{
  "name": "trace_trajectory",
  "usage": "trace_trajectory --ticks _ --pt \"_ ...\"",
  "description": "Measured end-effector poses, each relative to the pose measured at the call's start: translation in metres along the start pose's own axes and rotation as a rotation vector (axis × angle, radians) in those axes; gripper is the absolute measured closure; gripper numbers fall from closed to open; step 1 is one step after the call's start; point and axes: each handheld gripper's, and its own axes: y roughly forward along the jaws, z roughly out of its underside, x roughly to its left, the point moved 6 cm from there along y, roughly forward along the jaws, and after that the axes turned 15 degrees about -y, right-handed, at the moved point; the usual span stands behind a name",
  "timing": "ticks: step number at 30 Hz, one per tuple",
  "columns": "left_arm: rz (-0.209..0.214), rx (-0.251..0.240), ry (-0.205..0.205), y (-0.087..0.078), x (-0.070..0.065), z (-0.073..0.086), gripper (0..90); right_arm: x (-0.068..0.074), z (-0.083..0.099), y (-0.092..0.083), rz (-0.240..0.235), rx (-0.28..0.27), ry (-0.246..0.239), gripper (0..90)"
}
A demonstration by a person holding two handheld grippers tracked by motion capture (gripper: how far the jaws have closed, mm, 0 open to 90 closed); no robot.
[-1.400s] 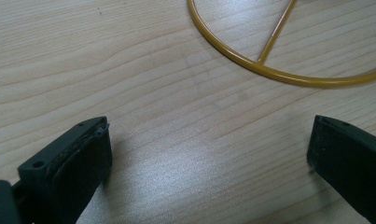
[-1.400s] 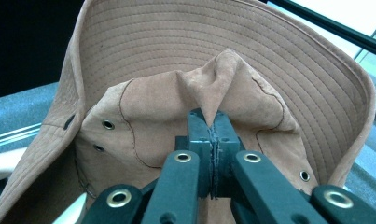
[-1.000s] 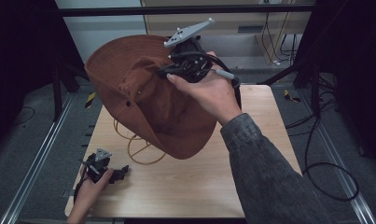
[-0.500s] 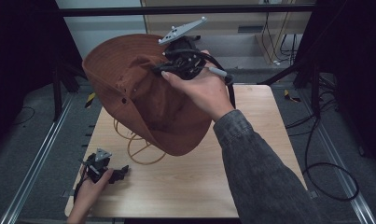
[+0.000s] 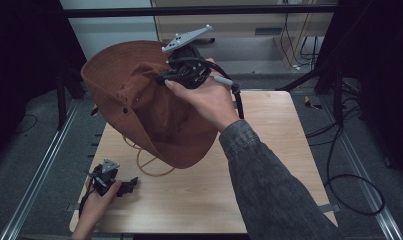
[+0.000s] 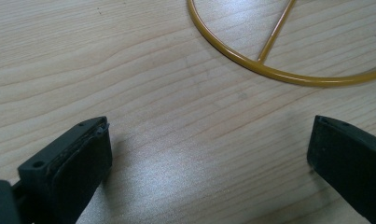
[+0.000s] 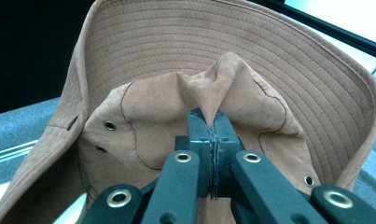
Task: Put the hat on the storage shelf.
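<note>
Draping over the table (image 5: 269,150), the hat (image 5: 139,100) hides the right gripper's (image 7: 212,122) tips.

The right gripper (image 5: 165,80) carried the pinched brown hat (image 5: 139,107) slightly leftward and lower over the table (image 5: 284,150).

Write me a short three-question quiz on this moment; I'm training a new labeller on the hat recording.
1. True or false: the right gripper is shut on the brown hat.
2. Which part of the hat is pinched: brim or crown?
3. What lies on the table ahead of the left gripper?

Key: 1. True. 2. Crown; a fold of its fabric sits between the jaws. 3. A yellow wire ring; the open jaws hold nothing.
</note>
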Motion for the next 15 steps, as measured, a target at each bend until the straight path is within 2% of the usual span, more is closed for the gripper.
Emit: trace_trajectory --ticks 15 --pt "0.0 -0.001 0.001 0.0 0.0 0.0 0.0 0.005 0.0 0.017 -0.033 0.008 0.005 89.6"
